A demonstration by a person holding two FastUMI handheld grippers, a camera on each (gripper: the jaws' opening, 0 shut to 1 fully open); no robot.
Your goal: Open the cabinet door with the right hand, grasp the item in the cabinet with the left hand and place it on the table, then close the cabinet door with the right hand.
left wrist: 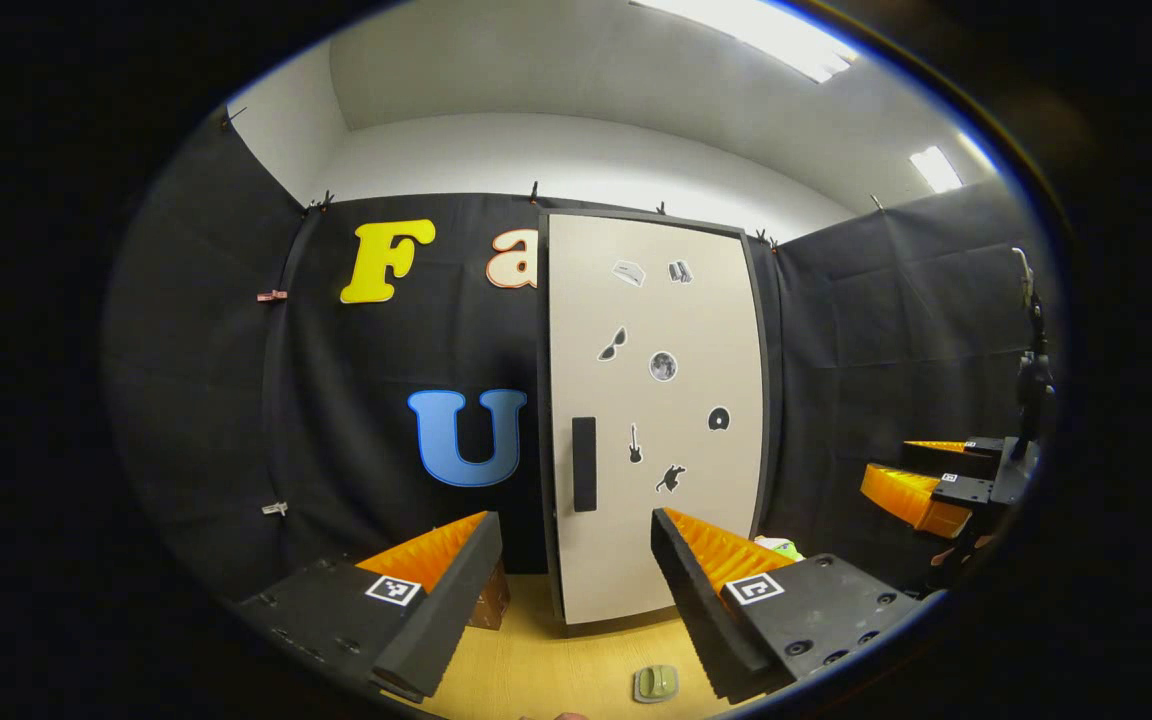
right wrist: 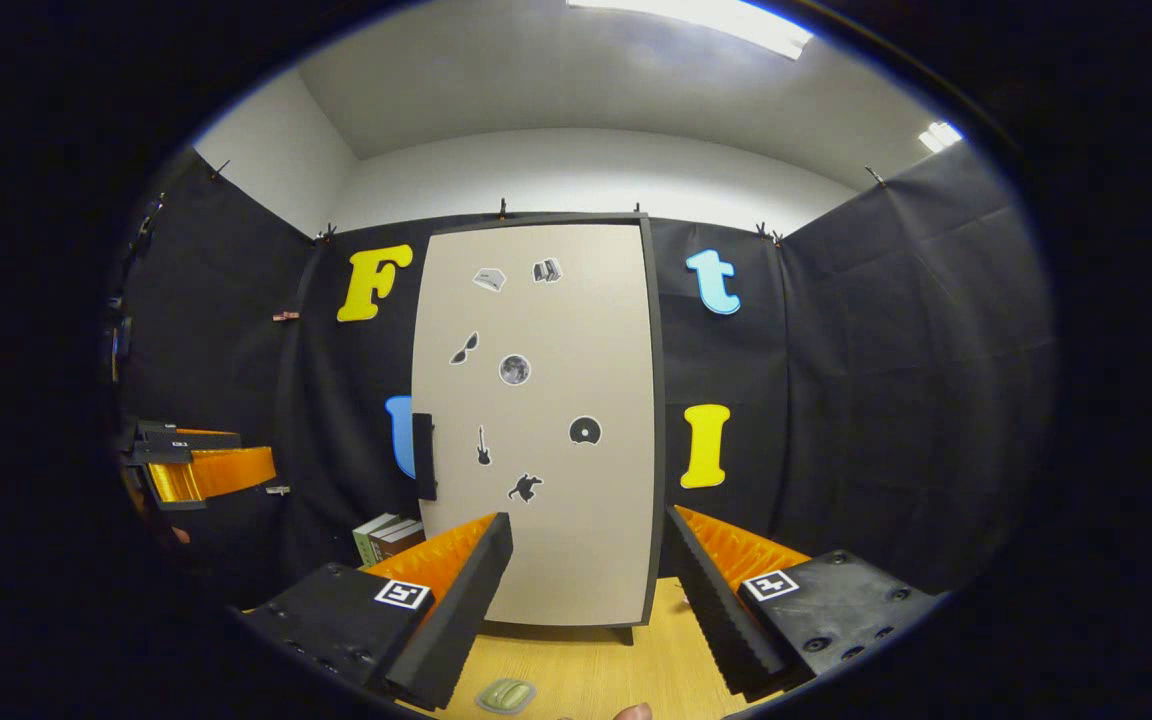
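Observation:
The tall beige cabinet door (left wrist: 656,400) (right wrist: 536,420) stands shut on the wooden table (left wrist: 536,660), with small stickers on its face. Its black vertical handle (left wrist: 584,463) (right wrist: 423,456) sits at the door's left edge. What is inside the cabinet is hidden. My left gripper (left wrist: 576,600) is open, a short way in front of the door's lower part, with nothing between its fingers. My right gripper (right wrist: 586,600) is also open and empty, facing the door's lower middle, right of the handle. A small pale green item (left wrist: 656,683) (right wrist: 506,695) lies on the table in front of the cabinet.
Left of the cabinet stand a few books (right wrist: 386,537) and a brown box (left wrist: 491,600). A yellow-green object (left wrist: 776,547) peeks out to the right of the cabinet's base. The other gripper shows far right (left wrist: 936,490) and far left (right wrist: 196,470). Black cloth walls surround the table.

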